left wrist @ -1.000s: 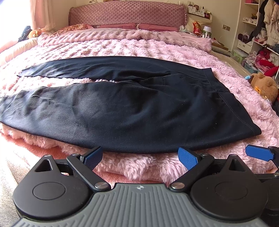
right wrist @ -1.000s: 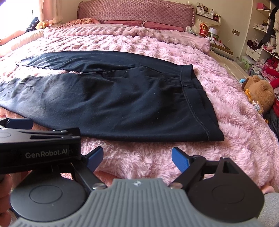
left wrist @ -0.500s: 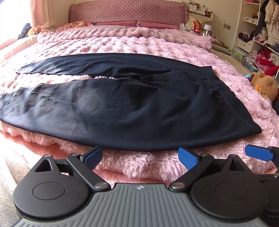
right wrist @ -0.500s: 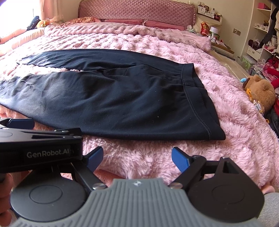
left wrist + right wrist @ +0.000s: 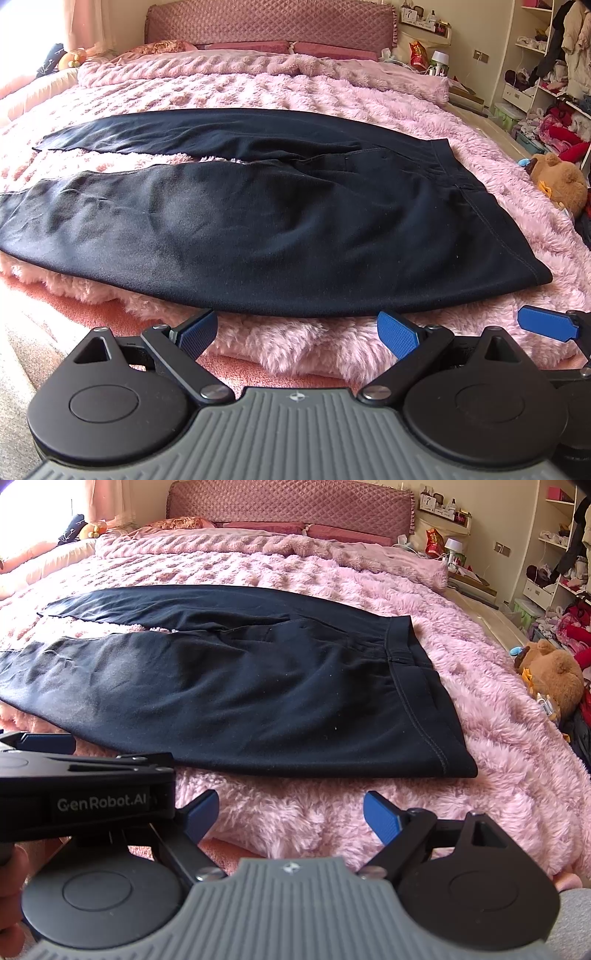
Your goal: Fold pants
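1. The black soft-fabric pants (image 5: 280,221) lie flat on the pink fluffy bed blanket (image 5: 295,92). The waistband (image 5: 417,686) is at the right, and the two legs run to the left with a small gap between them.
2. My left gripper (image 5: 297,332) has its blue-padded fingers apart and holds nothing. It hovers just before the near long edge of the pants, about the middle of the near leg.
3. My right gripper (image 5: 291,814) is also spread and empty. It is near the same edge, closer to the waistband corner (image 5: 469,771).
4. I judge that no fold is made yet, so the step in hand is to take the near edge.
5. To do it well, I would lower both grippers so one finger slides under the cloth, and pinch only the fabric, not the long blanket pile.
6. I would close both at the same time, lift evenly, and carry the near leg over the far leg (image 5: 177,129) so the edges match.
7. The risk is catching the fur, or taking only one layer at the waistband.
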